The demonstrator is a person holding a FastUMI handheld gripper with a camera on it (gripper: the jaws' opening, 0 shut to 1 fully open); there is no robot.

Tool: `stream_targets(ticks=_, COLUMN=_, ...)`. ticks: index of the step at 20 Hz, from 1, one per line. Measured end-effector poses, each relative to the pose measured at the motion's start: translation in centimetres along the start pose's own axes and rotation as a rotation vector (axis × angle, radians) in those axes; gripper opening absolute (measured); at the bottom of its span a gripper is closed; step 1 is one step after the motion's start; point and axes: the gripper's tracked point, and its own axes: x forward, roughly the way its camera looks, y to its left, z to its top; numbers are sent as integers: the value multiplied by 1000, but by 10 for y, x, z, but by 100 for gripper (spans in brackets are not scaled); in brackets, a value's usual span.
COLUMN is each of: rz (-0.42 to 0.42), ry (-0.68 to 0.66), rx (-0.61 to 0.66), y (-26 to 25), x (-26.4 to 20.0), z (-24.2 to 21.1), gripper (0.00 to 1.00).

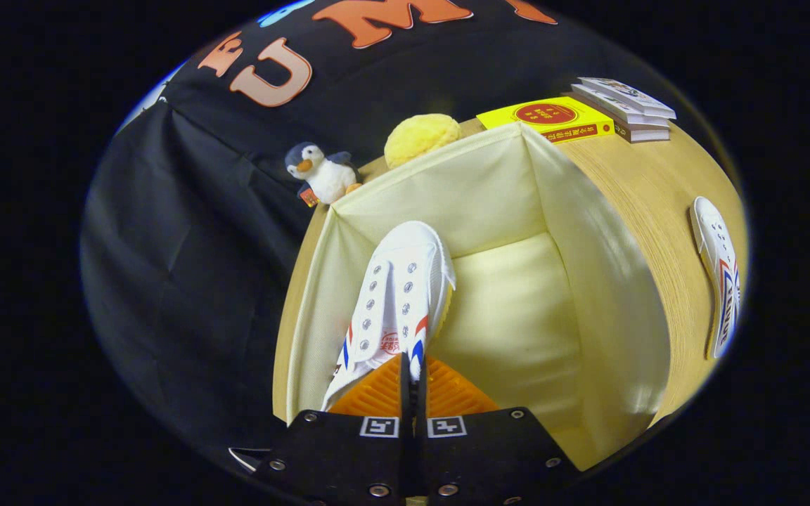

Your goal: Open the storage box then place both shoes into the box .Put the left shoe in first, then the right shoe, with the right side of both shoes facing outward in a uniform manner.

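Gripper [412, 376]: fingers pinched together on the heel of a white shoe [398, 295].
Shoe: hangs toe-first inside the open cream box [609, 232], near its left wall.
Second shoe [718, 281]: lies on the table [644, 183], well apart.
Risk: thin heel grip may slip; shoe could land facing wrongly.

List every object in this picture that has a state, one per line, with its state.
Storage box: open.
Held shoe: inside the box, gripped at its heel end.
Second shoe: lying on the table, outside the box.
Gripper: shut on the held shoe.
Books: closed, stacked.
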Motion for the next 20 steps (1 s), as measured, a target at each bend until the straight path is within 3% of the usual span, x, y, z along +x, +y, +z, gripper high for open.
stream_targets(ticks=2, rz=42, ry=-14, rx=-17, y=6, x=-4, z=6, gripper=7)
stream_targets(ticks=4, rz=75, ry=-54, rx=-33, y=13, x=-18, z=18, gripper=38)
stream_targets(ticks=7, rz=95, ry=-105, rx=-53, y=4, x=-51, z=33, gripper=94)
stream_targets(ticks=8, rz=115, ry=-131, rx=-44, y=3, x=-64, z=41, gripper=98)
stream_targets(ticks=11, rz=129, ry=-221, rx=-43, y=-15, x=-108, z=68, gripper=98)
stream_targets(ticks=20, rz=-94, ry=-311, rx=46, y=-182, x=-178, z=94, gripper=98)
